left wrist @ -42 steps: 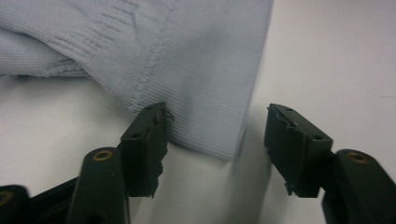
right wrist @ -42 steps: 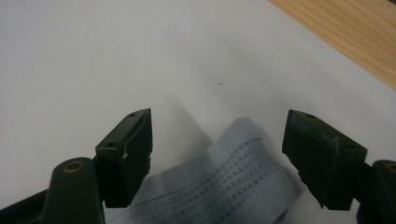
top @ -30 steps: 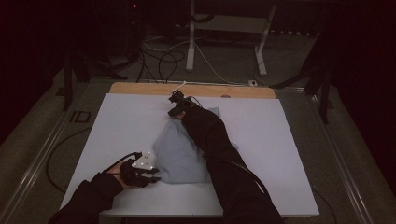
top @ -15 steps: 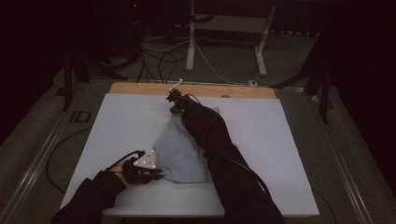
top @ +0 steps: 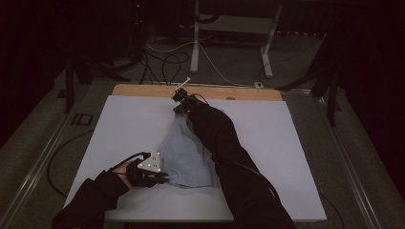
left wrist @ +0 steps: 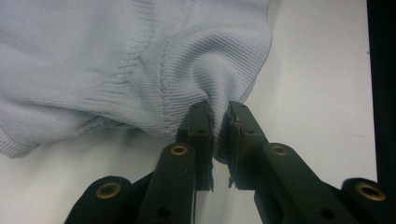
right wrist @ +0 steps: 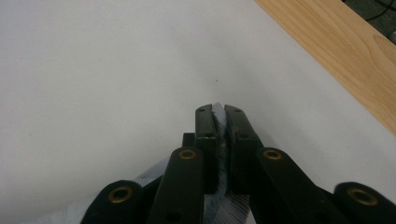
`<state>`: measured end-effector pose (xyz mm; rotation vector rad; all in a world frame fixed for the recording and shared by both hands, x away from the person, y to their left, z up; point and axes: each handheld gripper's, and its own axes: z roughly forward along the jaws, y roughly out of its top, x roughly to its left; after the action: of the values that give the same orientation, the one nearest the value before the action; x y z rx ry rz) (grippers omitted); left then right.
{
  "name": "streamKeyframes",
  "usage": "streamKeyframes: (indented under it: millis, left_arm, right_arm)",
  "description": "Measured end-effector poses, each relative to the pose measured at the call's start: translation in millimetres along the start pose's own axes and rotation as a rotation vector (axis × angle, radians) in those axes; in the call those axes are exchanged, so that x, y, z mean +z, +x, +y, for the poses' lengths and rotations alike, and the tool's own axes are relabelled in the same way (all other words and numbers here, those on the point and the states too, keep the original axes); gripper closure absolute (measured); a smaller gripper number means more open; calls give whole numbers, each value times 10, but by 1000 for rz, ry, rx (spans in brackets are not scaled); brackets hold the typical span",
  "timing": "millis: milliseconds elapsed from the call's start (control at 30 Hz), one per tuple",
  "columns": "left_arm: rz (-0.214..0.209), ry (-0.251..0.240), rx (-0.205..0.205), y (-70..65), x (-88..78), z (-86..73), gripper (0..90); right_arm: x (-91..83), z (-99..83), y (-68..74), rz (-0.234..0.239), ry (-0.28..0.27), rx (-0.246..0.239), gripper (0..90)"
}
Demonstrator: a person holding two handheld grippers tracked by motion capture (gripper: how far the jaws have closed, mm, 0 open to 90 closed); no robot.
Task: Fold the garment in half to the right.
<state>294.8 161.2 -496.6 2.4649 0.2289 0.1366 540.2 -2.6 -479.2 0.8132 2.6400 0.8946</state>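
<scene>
A pale blue knitted garment [top: 184,152] lies on the white table [top: 267,143], stretched from the near edge toward the far wooden strip [top: 143,90]. The left gripper [left wrist: 219,122] pinches a fold of its ribbed edge at the near left, jaws closed on the fabric. The right gripper [right wrist: 220,122], reaching to the far end, is clamped on a thin bit of the same cloth just above the tabletop.

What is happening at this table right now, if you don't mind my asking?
A person is handling a pale blue knit garment on a white table with two hand-held grippers. The left hand-held gripper is shut on a fold near the table's front edge. The right hand-held gripper is shut on the far end, near the wooden strip. The garment lies stretched between them.
</scene>
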Motion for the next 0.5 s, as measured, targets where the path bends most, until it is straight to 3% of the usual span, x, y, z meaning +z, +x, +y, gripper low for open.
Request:
streamKeyframes:
  millis: [500]
  left_arm:
    - [-5, -16, 64, 3, -106, 158, 823]
  right_arm:
    - [-205, -23, -28, 2, -37, 0, 859]
